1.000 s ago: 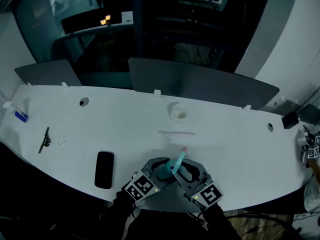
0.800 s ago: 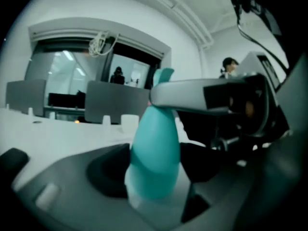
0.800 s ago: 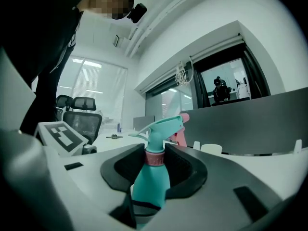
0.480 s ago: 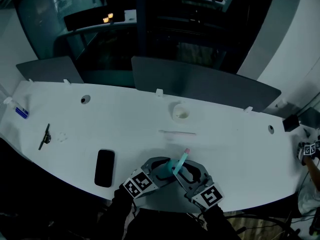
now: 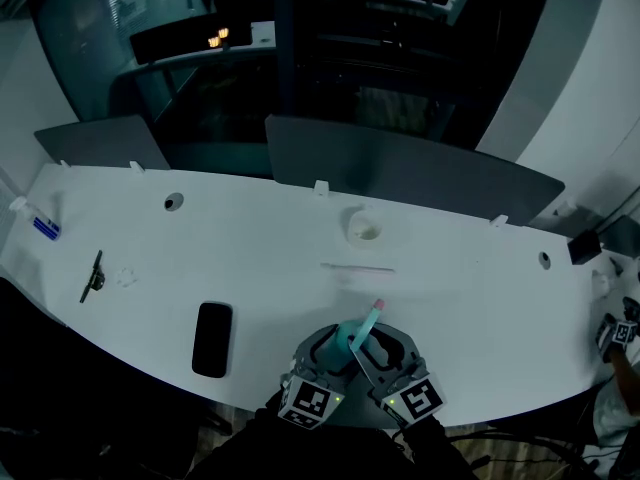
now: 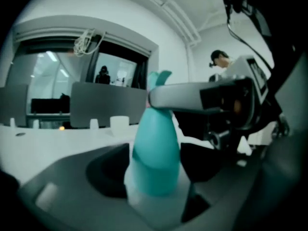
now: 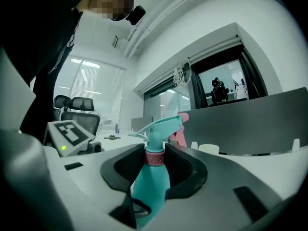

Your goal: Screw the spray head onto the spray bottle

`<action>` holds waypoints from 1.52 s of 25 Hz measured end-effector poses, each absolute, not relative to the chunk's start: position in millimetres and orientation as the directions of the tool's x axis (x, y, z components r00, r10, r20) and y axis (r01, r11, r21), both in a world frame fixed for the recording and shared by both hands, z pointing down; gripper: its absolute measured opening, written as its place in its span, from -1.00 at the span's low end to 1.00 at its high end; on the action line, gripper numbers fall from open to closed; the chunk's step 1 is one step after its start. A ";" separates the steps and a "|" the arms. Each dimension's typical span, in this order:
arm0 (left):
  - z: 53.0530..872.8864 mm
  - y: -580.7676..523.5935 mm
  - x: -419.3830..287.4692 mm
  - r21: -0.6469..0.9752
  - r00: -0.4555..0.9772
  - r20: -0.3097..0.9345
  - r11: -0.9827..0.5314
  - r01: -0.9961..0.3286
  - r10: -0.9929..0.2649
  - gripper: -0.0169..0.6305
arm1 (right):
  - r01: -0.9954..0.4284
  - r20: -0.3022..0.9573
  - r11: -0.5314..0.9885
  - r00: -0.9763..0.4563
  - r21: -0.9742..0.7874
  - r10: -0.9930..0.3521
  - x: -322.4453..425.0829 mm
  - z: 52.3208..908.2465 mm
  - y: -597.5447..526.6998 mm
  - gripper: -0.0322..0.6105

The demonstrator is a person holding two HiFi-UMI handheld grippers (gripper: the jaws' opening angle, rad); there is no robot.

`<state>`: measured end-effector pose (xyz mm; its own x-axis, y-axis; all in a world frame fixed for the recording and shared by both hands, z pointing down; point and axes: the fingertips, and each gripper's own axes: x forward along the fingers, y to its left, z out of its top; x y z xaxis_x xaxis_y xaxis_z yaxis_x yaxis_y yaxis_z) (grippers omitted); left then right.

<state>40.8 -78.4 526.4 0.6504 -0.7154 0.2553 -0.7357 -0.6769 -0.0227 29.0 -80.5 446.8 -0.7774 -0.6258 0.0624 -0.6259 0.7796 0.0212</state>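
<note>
Fingers of the left gripper & the right gripper meet at the near edge of the table in the head view. Both are closed round the green spray bottle, held up off the table btw them. The spray head w/ its pink tip pokes up & away.

Left gripper view: the fingers squeeze the fat body of the spray bottle, one dark pad on each side. One finger of the right gripper crosses the top of the bottle.

Right gripper view: the fingers pinch the pink ring under the spray head. The ring sits on the bottle neck, & the green body hangs below.

Step in hand, I think: twisting the head on. Head looks seated, but I can't tell how tight it is.

Next move prob needs the left gripper to hold the bottle steady while the right one turns the ring. The right grip must stay firm on the ring so it doesn't slip. The head must stay straight on the neck, or it may go on crooked.
</note>
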 end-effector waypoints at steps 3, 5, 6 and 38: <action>523.9 -81.0 40.5 0.079 0.834 0.293 -0.858 -0.508 -0.467 0.14 | -0.596 0.073 0.803 -0.801 -0.005 -0.594 27.0 447.5 -78.9 -0.49; 522.9 -82.0 45.1 0.137 0.887 0.304 -0.906 -0.401 -0.347 0.09 | -0.591 0.067 0.806 -0.805 -0.005 -0.590 28.5 448.2 -81.2 -0.49; 521.6 -82.5 46.6 0.141 0.888 0.301 -0.904 -0.403 -0.348 0.08 | -0.597 0.066 0.802 -0.801 -0.002 -0.595 29.6 448.3 -82.5 -0.49; 513.6 -76.8 49.0 0.077 0.872 0.282 -0.896 -0.437 -0.401 0.01 | -0.628 0.067 0.778 -0.776 -0.003 -0.627 31.7 448.7 -76.9 -0.49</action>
